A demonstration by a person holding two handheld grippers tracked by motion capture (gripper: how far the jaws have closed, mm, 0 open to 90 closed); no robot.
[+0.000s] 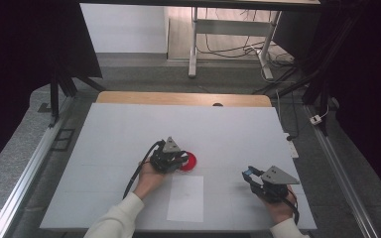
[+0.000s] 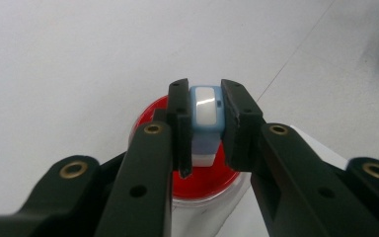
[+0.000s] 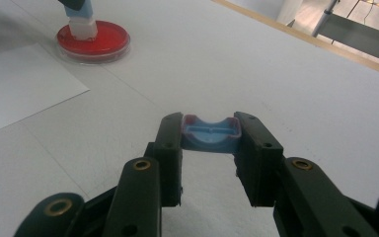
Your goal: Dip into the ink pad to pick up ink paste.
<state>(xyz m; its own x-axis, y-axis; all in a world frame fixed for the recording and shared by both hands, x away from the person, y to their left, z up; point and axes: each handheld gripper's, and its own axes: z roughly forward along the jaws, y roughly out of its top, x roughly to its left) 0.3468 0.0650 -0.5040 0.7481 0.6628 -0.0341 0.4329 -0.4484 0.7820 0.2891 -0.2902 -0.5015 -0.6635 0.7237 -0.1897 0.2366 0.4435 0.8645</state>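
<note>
A small blue-and-white stamp-like block (image 2: 206, 111) sits pinched between the jaws of my left gripper (image 2: 206, 98). Its white lower end (image 3: 81, 28) rests on the red pad of a round clear dish (image 3: 101, 42). From above, the left gripper (image 1: 178, 159) covers the left side of that red dish (image 1: 191, 161) near the table's middle. My right gripper (image 3: 209, 121) is shut on a blue cap (image 3: 210, 134) with a curved recess, held just above the table. It hovers at the front right (image 1: 250, 174), well apart from the dish.
A white paper sheet (image 1: 186, 198) lies flat in front of the dish, between the two hands, and its corner (image 3: 19, 84) reaches close to the dish. The white table top (image 1: 129, 134) ends in a wooden strip (image 1: 178, 97) at the far edge.
</note>
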